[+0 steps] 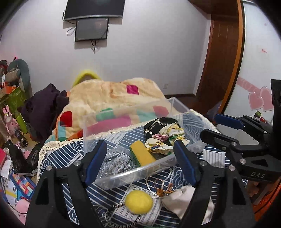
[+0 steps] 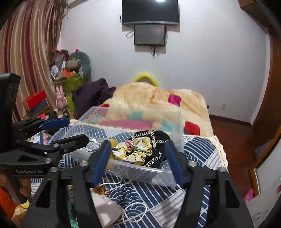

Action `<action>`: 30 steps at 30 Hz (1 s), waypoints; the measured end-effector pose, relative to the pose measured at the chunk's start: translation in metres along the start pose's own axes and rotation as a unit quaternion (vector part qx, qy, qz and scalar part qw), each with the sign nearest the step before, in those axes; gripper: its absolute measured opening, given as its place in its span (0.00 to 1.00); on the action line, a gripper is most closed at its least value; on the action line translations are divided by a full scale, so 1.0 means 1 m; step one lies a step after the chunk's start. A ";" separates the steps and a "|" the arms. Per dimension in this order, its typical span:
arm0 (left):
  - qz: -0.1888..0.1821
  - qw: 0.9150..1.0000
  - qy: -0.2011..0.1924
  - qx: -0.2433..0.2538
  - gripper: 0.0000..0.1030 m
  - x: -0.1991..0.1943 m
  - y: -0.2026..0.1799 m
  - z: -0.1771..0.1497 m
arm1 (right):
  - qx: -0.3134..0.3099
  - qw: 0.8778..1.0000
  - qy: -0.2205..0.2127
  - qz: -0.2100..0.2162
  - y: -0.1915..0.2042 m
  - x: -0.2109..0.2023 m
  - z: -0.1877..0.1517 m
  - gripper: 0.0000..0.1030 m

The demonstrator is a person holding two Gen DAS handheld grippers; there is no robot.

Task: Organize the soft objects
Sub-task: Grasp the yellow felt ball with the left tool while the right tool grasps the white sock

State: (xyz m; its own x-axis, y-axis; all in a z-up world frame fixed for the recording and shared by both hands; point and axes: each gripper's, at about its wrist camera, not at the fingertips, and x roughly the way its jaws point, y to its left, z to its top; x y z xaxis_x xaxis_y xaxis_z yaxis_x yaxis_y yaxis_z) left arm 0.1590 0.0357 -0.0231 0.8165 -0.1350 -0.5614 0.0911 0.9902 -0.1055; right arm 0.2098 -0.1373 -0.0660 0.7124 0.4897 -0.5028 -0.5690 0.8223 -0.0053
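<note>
A clear plastic bin sits on the blue-and-white patterned cover. It holds a grey knit piece, a yellow-green sponge and a floral and black cloth bundle. A yellow felt ball and a white pouch with cord lie on the cover in front of the bin. My left gripper is open and empty above the bin's near wall; it also shows in the right wrist view. My right gripper is open and empty over the bundle; it also shows in the left wrist view.
A fluffy cream blanket with coloured patches and a dark purple garment lie behind the bin. Toys and boxes crowd the left side. A wooden door stands at the right. Screens hang on the far wall.
</note>
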 end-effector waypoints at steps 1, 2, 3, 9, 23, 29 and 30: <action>0.002 1.000 -0.004 0.001 0.79 -0.005 0.000 -0.001 | -0.002 1.000 -0.002 0.000 0.002 -0.003 -0.002 0.60; 0.005 1.000 -0.008 0.002 0.80 -0.010 0.000 -0.004 | -0.003 1.000 -0.005 -0.001 0.004 -0.006 -0.004 0.60; 0.006 1.000 -0.011 0.002 0.80 -0.014 0.000 -0.006 | -0.003 1.000 -0.006 0.001 0.005 -0.008 -0.007 0.60; 0.009 1.000 -0.003 -0.001 0.80 -0.025 0.002 -0.032 | 0.012 1.000 0.015 0.021 0.013 -0.007 -0.030 0.60; 0.014 0.997 0.072 -0.022 0.80 0.010 0.007 -0.093 | 0.038 0.991 0.112 0.067 0.027 0.028 -0.083 0.60; 0.002 0.996 0.083 -0.032 0.73 0.024 0.007 -0.099 | 0.046 0.990 0.115 0.069 0.028 0.033 -0.090 0.58; -0.002 0.996 0.084 -0.030 0.69 0.026 0.006 -0.099 | 0.044 0.990 0.115 0.071 0.028 0.032 -0.091 0.54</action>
State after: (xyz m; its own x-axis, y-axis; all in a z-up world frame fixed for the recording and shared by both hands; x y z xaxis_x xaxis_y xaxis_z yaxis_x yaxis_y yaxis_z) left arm 0.1241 0.0347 -0.1194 0.7083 -0.1470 -0.6905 0.0551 0.9866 -0.1536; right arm 0.1797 -0.1246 -0.1609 0.5096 0.5325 -0.6758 -0.6119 0.7765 0.1504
